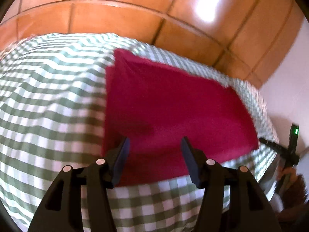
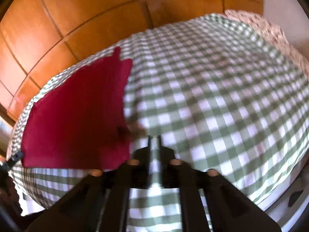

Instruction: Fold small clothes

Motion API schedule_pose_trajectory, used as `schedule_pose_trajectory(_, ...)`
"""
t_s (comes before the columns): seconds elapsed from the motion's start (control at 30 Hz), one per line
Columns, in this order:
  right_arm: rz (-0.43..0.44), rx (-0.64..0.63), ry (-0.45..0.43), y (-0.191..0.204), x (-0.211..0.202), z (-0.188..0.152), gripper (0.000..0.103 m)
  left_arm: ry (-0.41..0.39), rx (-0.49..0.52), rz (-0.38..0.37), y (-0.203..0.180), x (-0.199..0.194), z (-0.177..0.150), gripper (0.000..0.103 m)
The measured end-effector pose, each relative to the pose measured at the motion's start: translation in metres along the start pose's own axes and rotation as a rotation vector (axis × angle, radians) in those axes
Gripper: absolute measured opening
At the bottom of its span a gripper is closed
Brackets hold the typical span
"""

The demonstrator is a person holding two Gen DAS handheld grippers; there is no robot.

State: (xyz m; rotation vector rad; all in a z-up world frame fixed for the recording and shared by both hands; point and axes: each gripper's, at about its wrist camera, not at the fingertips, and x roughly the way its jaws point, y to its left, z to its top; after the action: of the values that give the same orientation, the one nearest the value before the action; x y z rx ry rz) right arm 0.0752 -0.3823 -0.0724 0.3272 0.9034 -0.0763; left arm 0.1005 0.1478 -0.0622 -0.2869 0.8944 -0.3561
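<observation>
Nearest the left camera, the left tongs (image 1: 154, 145) stood wide apart and empty, poised over the near edge of a dark red cloth (image 1: 173, 106). The cloth lay flat as a rough rectangle on a green-and-white checked tablecloth (image 1: 48, 106) covering the bench, close to the bench's far edge, with an orange tiled floor (image 1: 125, 9) beyond. In the right camera's view the right tongs (image 2: 154, 145) were drawn nearly together with nothing between them, over bare checked tablecloth just beside the red cloth's near corner. Both views were blurred. The cloth looked thin, light and limp, likely to sag and slide easily on the tablecloth. A pinch at two near corners, or along the near hem, seemed the best hold for folding.
</observation>
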Motion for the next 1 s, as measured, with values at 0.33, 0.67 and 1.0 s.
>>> schedule_pose_trajectory(0.33,0.049,-0.219,-0.109,0.109,0.028,0.060,0.069,-0.027,-0.093,0.108,0.036,0.022,0.072,0.054)
schedule_pose_trajectory(0.67,-0.110,-0.267,-0.039,0.125,0.120,0.113,0.069,0.044,-0.133,0.411,0.040,0.103,0.109,0.059)
schedule_pose_trajectory(1.0,0.015,-0.089,-0.029,0.082,0.143,0.116,0.074,-0.052,-0.130,0.482,0.039,0.100,0.094,0.067)
